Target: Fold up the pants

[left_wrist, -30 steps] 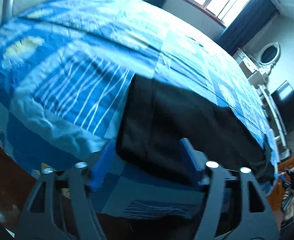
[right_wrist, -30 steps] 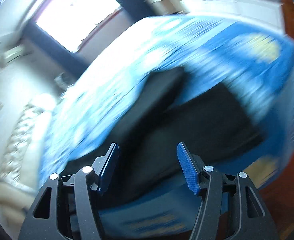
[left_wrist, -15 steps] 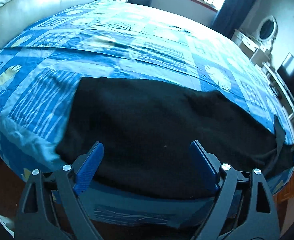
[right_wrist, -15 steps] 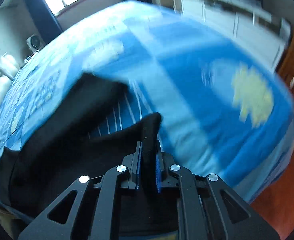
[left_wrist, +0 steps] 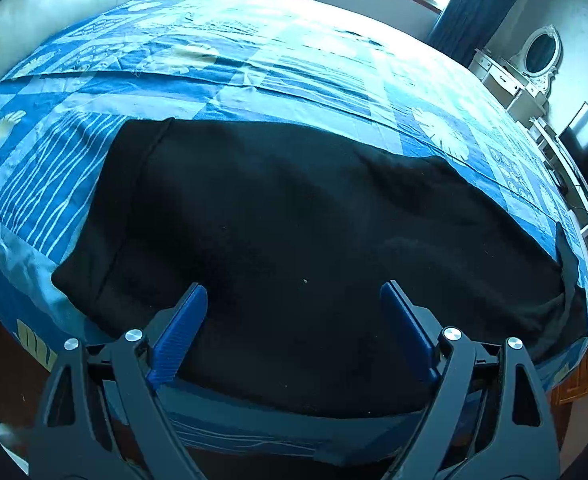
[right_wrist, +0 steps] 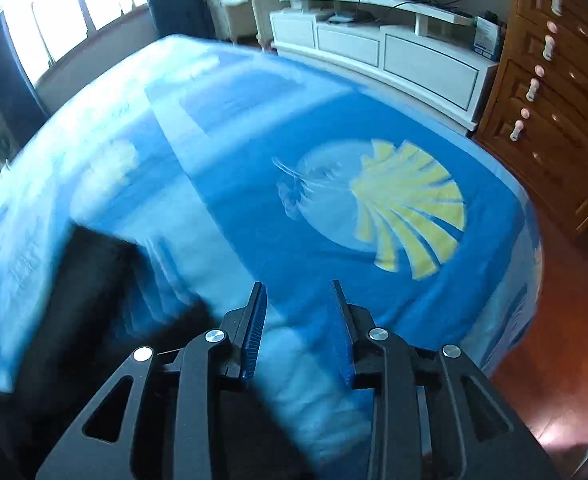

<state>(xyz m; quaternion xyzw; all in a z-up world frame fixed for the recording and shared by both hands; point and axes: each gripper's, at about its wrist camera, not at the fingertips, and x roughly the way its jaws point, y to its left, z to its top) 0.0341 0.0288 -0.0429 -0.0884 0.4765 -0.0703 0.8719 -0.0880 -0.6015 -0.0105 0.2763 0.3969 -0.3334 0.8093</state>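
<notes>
With black pants (left_wrist: 294,232) spread flat, left gripper (left_wrist: 294,320) wide, right gripper (right_wrist: 298,320) just part-opening, apparently empty: regrasp an edge next.

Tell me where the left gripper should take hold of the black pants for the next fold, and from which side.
Grip the near hem of the black pants, where it runs along the bed's front edge. Come from the front, over that edge: the cloth lies flat, so only a free border likely gives the open left gripper a lip to pinch.
</notes>
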